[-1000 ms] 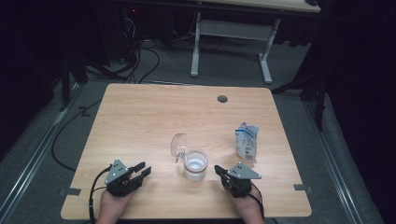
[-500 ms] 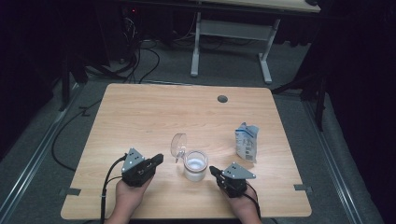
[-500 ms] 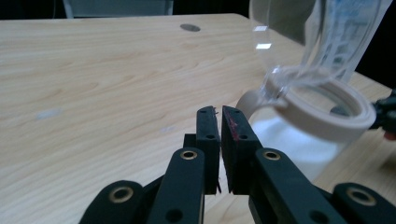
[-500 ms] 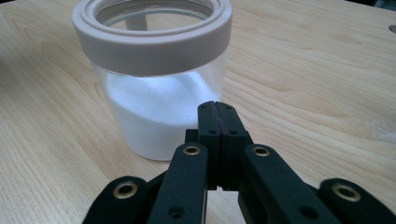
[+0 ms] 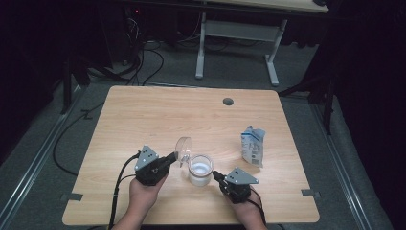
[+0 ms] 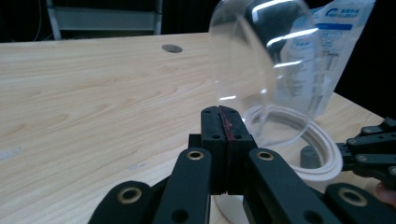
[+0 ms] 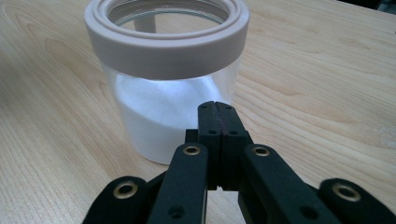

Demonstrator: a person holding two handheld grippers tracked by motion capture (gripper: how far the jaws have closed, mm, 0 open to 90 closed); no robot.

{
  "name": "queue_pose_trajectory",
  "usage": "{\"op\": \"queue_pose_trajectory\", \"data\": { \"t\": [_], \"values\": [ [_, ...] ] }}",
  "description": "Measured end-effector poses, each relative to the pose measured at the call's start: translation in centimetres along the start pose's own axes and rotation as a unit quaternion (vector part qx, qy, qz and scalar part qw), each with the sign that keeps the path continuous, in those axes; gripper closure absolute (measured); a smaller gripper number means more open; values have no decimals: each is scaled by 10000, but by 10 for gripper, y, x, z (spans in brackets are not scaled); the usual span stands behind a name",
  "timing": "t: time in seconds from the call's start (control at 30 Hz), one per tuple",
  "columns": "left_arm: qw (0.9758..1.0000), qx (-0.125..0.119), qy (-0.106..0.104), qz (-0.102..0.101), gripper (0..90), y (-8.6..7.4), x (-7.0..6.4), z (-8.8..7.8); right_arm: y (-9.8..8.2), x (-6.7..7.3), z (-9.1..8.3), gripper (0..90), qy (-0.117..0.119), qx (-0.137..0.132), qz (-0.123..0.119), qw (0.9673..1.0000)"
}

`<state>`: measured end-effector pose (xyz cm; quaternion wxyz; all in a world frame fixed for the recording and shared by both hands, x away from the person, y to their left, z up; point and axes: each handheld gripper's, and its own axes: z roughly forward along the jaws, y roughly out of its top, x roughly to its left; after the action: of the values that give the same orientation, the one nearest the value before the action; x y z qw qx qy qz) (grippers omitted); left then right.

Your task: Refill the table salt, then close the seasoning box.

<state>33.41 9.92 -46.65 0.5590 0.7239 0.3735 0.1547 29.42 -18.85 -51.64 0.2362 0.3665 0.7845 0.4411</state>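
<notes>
Clear domed lid [image 5: 183, 147] is tilting open at the jar [image 5: 199, 169] rim's 10 o'clock — left gripper [image 5: 168, 158], jaws just closed empty, is nudging it; right gripper [image 5: 218, 176] is sitting closed at 4 o'clock. Jar's now ready for filling.

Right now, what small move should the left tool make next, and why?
Probably nudge the clear dome lid down onto the pale-rimmed glass jar of white powder: the shut left tool sits right beside the upright lid, and the jar stands open.
</notes>
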Motion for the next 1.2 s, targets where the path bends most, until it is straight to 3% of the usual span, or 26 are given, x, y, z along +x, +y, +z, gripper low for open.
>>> {"op": "queue_pose_trajectory", "data": {
  "t": [0.3,0.47,0.6,0.7,0.73,0.77,0.83,1.07,1.2],
  "values": [
    [9997,40,-216,135,900,1,-14,10,0,0,0,900,-12,-11,-6,10000],
    [9997,56,-186,150,899,-1,-14,11,-1,0,0,900,-2,-21,-1,10000],
    [9999,87,-61,130,892,-6,-6,7,-1,0,0,900,16,-31,9,10000],
    [9995,224,228,70,888,-20,14,-5,1,-1,-1,900,-15,-56,11,10000],
    [9995,224,228,70,885,-20,14,-5,1,-1,-1,900,-15,-56,11,10000],
    [9984,339,437,82,881,-30,26,-13,3,-2,-3,900,-55,-92,26,9999],
    [9973,459,573,2,872,-39,37,-20,4,-4,-3,900,-89,-121,28,9999],
    [9935,646,932,17,821,-58,61,-46,16,-7,-4,900,-165,-275,34,9995],
    [9926,601,1055,-65,809,-63,69,-59,16,-6,-4,900,-162,-273,34,9995]
  ]
}}
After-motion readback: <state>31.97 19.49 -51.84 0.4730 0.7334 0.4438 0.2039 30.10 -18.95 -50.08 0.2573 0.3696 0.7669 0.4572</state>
